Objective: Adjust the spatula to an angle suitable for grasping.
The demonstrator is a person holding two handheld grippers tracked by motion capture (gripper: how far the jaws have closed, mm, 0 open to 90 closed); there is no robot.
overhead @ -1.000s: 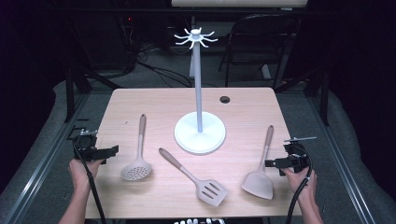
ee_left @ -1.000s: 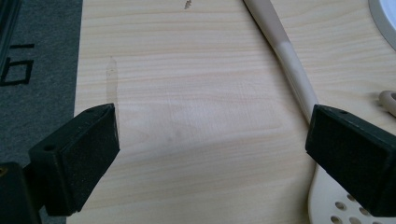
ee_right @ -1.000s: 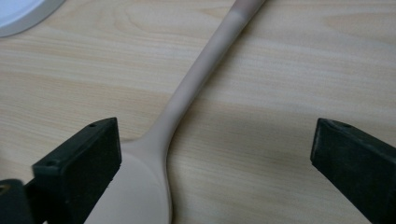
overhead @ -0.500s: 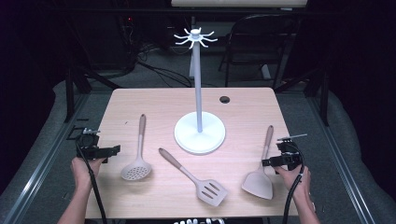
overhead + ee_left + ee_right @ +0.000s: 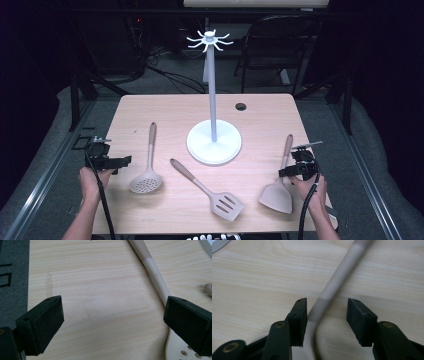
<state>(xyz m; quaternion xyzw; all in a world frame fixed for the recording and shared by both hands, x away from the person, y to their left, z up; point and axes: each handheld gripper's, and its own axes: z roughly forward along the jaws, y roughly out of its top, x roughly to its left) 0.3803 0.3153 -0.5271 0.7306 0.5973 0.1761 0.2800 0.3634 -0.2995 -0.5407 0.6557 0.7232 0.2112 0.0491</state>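
Nearby, slotted turner (image 5: 214, 195) and stand (image 5: 214, 141) flank the solid turner (image 5: 280, 184).

You have nothing to read here: no word, label, brand, number or sign shows on the tabletop (image 5: 165, 112), nor on anything that lies or stands on it.

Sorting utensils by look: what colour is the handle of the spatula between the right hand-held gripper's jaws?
Light brown handle, seen best in the right gripper view.
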